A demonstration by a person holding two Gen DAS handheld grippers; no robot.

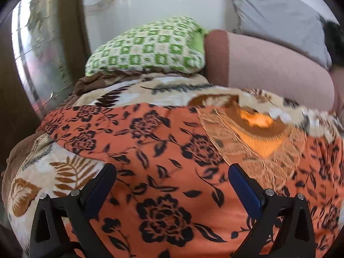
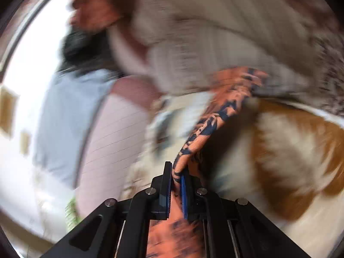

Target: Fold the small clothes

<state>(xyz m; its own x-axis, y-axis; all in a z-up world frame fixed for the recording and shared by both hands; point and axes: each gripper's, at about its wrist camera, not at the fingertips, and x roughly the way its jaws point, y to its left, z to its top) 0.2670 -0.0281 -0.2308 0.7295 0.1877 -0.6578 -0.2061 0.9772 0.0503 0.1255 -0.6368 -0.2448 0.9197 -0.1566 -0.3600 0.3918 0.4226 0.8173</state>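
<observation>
Orange floral garment (image 1: pixel 163 150) lying spread over a leaf-print blanket (image 1: pixel 62 172), left gripper (image 1: pixel 172 180) hovering above it with jaws spread wide, right gripper (image 2: pixel 176 185) pinching a bunched edge of the same cloth, green checked pillow (image 1: pixel 146 47) sitting at the far side

My left gripper (image 1: pixel 172 185) hangs over the orange black-flowered cloth garment (image 1: pixel 163 150), spread on the leaf-patterned fleece blanket (image 1: pixel 64 172). Behind lies the green checked pillow (image 1: pixel 146 47), a pink bolster (image 1: pixel 268 64) to its right.

left wrist view close above orange floral cloth (image 1: pixel 172 150), angled down; right wrist view shares it (image 2: pixel 217 116)
</observation>
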